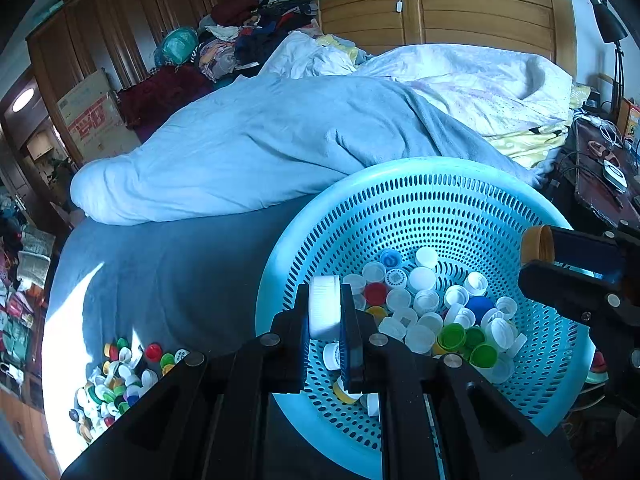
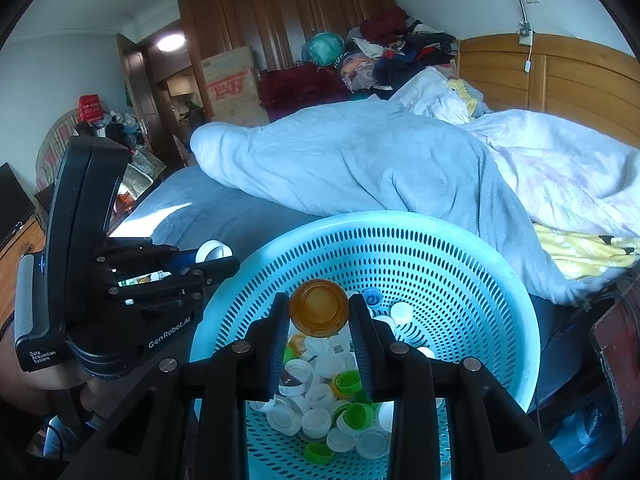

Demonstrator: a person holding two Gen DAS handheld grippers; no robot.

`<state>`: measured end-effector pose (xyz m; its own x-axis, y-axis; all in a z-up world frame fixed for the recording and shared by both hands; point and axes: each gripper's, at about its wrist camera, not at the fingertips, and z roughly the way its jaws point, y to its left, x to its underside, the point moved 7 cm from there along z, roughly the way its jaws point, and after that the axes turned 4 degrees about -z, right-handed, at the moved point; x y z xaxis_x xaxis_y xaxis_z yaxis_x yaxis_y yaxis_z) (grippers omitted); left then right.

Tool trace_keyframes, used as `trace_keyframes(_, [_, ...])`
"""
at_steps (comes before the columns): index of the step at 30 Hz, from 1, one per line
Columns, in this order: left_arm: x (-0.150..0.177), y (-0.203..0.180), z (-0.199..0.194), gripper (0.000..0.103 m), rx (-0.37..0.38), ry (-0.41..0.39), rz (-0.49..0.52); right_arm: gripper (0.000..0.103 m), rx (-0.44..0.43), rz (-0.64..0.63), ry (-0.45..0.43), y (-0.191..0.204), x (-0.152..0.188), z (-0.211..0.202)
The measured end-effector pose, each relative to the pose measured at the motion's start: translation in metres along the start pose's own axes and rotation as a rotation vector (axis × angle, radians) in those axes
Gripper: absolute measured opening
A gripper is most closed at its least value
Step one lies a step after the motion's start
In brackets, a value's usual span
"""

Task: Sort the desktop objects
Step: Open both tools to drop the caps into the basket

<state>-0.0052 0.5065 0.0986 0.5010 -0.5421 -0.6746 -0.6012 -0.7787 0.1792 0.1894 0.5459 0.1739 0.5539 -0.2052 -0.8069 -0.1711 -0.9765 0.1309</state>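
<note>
The left hand-held gripper [image 1: 325, 312] is pinching a white ribbed cap [image 1: 324, 307] edge-on between its pads, held above the near-left rim of the pale blue perforated basket [image 1: 420, 184]; the right hand-held gripper [image 2: 319, 312] is clamped on an amber cap [image 2: 319, 307], open side towards the camera, held over the inside of the same basket; in the left wrist view that amber cap shows at the basket's right rim, so both hands are at the basket together, one cap each.

The basket sits on the bed [image 1: 160, 272], at its near right corner, just in front of the rumpled light blue blanket [image 1: 260, 140]; its bottom already carries a good layer of mixed caps [image 1: 424, 304], mostly white, with green, blue, red and yellow among them.

A loose heap of caps [image 1: 116, 380] lies well apart from the basket, at the near left edge of the bed in a patch of sun; it looks sizeable, many dozens at a guess, in the same mix of colours.

I judge the sorting to be well begun but not near finished; if caps are going from the heap into the basket, a fair share is done, these two are about to be dropped in, and the whole sunlit heap remains; by what rule the caps are sorted I cannot tell, since the basket holds every colour.
</note>
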Motion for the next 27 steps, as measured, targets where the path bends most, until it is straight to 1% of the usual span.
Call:
trace_keyframes(3, [0.001, 0.0, 0.001, 0.01, 0.0, 0.002, 0.003, 0.034, 0.0, 0.003, -0.003, 0.0, 0.0, 0.0])
trace_keyframes(4, [0.001, 0.0, 0.001, 0.01, -0.005, 0.002, 0.007, 0.037, 0.0, 0.004, -0.006, 0.0, -0.001, 0.0])
trace_keyframes(6, [0.001, 0.001, 0.0, 0.018, -0.008, 0.0, 0.007, 0.058, 0.002, 0.009, -0.013, 0.0, -0.001, -0.001])
trace_keyframes(7, [0.001, 0.001, -0.001, 0.027, -0.013, -0.006, 0.007, 0.06, 0.003, 0.01, -0.016, 0.0, -0.002, -0.002])
trace_keyframes(8, [0.0, 0.002, -0.002, 0.031, -0.018, -0.013, 0.007, 0.06, 0.004, 0.009, -0.017, 0.001, -0.002, -0.002])
trace_keyframes(14, [0.001, 0.013, -0.005, 0.033, -0.017, -0.021, -0.014, 0.061, 0.0, 0.003, -0.014, 0.004, -0.003, -0.002])
trace_keyframes(16, [0.005, 0.022, -0.005, 0.037, -0.008, -0.015, -0.037, 0.065, -0.011, -0.003, -0.009, 0.009, -0.003, -0.002])
trace_keyframes(17, [0.009, 0.029, -0.004, 0.039, -0.004, -0.016, -0.053, 0.07, -0.017, -0.006, -0.007, 0.011, -0.002, -0.001])
trace_keyframes(18, [0.014, 0.038, -0.004, 0.041, 0.0, -0.017, -0.075, 0.072, -0.025, -0.011, -0.003, 0.015, -0.002, 0.0])
trace_keyframes(20, [0.03, 0.064, -0.001, 0.044, 0.0, -0.01, -0.134, 0.072, -0.045, -0.026, 0.01, 0.025, 0.0, 0.004])
trace_keyframes(23, [0.07, 0.12, 0.004, 0.045, -0.032, 0.013, -0.253, 0.073, -0.078, -0.057, 0.041, 0.043, 0.005, 0.012])
trace_keyframes(25, [0.107, 0.168, 0.008, 0.045, -0.079, 0.049, -0.355, 0.073, -0.103, -0.076, 0.059, 0.057, 0.007, 0.02])
trace_keyframes(27, [0.149, 0.221, 0.005, 0.045, -0.139, 0.061, -0.453, 0.073, -0.134, -0.104, 0.08, 0.075, 0.008, 0.029])
